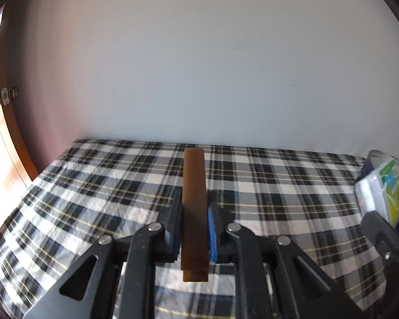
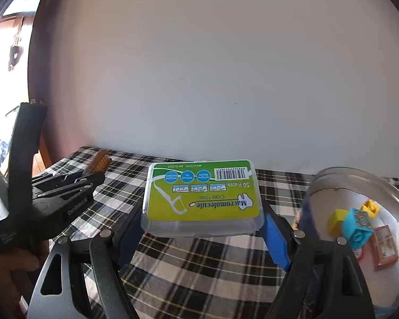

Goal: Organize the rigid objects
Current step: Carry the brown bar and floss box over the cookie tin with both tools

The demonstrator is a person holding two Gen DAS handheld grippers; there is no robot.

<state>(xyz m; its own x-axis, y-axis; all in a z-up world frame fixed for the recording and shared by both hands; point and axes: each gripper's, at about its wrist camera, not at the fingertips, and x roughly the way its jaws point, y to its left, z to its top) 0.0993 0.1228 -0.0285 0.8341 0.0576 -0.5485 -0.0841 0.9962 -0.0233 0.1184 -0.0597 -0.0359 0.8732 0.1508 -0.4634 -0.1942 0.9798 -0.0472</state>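
Observation:
My left gripper [image 1: 194, 207] is shut on a brown brush [image 1: 194, 199], held by its handle above the checked tablecloth [image 1: 93, 191]; its bristled head [image 2: 99, 160] shows in the right wrist view beyond the left gripper [image 2: 93, 179]. My right gripper [image 2: 202, 212] is shut on a clear floss-pick box with a green label [image 2: 202, 196], held above the cloth. That box [image 1: 385, 188] also shows at the right edge of the left wrist view.
A round metal tin [image 2: 359, 186] stands at the right, holding a blue block [image 2: 359, 228], yellow blocks [image 2: 337, 220] and small cards. A white wall backs the table. A wooden door frame [image 1: 16, 143] is at the left.

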